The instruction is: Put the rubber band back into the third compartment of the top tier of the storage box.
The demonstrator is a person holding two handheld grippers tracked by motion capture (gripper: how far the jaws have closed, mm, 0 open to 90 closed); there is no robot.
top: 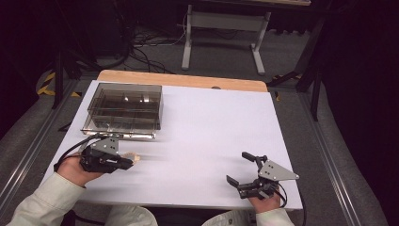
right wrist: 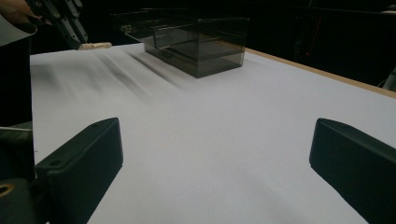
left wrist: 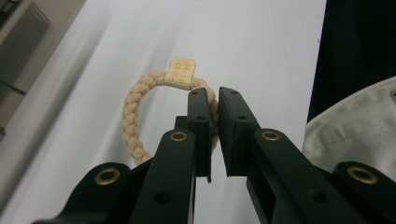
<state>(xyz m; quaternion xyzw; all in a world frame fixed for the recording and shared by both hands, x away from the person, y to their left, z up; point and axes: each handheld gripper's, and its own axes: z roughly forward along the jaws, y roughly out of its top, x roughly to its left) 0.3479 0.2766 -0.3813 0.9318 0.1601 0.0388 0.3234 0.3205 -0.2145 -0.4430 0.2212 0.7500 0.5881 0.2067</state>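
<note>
Pinching the braided cord bracelet (left wrist: 140,107) in my left gripper (left wrist: 212,100) near the tabletop's (top: 211,122) left edge, right gripper (top: 243,167) spread idle, I judge carrying it into the compartment box (top: 124,106) comes next.

One braided cord ring (left wrist: 133,109), one smoked clear divided box (top: 124,107), two grippers and one table (top: 211,122)

Beige braided cord ring (left wrist: 133,109) (square tag on top), clamped above the table
</note>
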